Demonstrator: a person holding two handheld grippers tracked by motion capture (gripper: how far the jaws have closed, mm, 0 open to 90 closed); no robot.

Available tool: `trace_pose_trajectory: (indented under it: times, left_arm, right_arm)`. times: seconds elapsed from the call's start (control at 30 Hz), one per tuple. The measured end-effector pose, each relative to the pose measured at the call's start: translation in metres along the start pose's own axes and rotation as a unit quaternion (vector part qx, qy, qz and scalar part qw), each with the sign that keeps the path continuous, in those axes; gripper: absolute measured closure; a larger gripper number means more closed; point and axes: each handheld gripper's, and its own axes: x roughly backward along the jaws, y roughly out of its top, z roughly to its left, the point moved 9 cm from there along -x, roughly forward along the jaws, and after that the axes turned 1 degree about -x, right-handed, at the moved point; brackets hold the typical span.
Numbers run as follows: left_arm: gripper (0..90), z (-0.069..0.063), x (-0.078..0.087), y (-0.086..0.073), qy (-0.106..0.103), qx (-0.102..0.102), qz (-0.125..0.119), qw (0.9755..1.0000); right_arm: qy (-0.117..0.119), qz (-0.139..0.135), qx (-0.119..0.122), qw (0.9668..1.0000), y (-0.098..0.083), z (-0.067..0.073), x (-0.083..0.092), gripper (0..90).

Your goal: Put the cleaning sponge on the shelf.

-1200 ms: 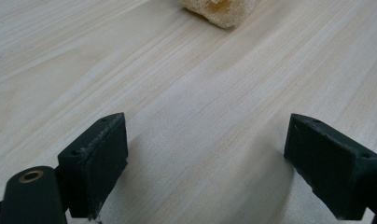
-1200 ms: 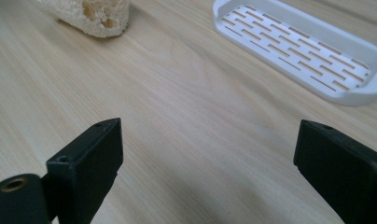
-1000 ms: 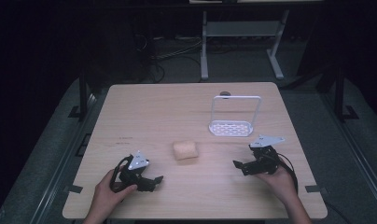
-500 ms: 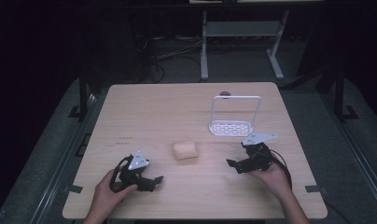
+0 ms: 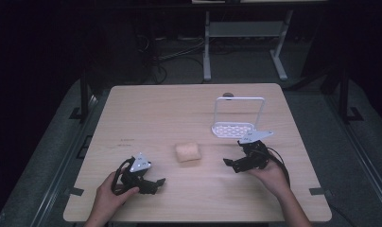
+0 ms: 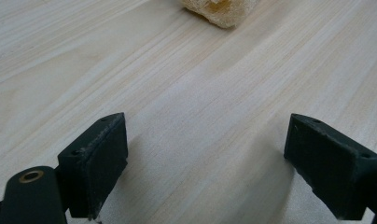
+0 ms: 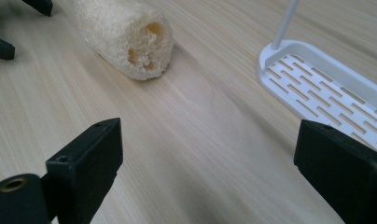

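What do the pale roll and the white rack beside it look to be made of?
The roll looks like dried loofah: coarse, fibrous, matte, with hollow channels at its end. The rack looks like smooth white plastic or coated metal, with a slotted tray; which one is unclear.

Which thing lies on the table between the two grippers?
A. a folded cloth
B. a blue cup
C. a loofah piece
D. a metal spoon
C: a pale, porous loofah piece lies on the table between the left gripper and the right gripper; its holes show in the right gripper view.
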Motion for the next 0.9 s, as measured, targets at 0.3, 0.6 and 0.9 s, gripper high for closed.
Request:
trace_pose_trajectory:
  times: [0.3, 0.6, 0.9]
  left_arm:
    - [12.9, 0.000, 0.000, 0.000, -0.001, 0.001, 0.000, 1.0000]
    - [12.9, 0.000, 0.000, 0.000, 0.000, 0.000, 0.000, 1.0000]
    - [12.9, 0.000, 0.000, 0.000, -0.001, 0.001, 0.000, 1.0000]
  right_arm:
    - [0.012, -0.005, 0.006, 0.9999, 0.011, 0.005, -0.007, 7.3]
    - [0.026, -0.008, 0.014, 0.9995, 0.023, 0.011, -0.016, 6.7]
    - [0.038, 0.001, 0.021, 0.9990, 0.028, 0.017, -0.026, 3.3]
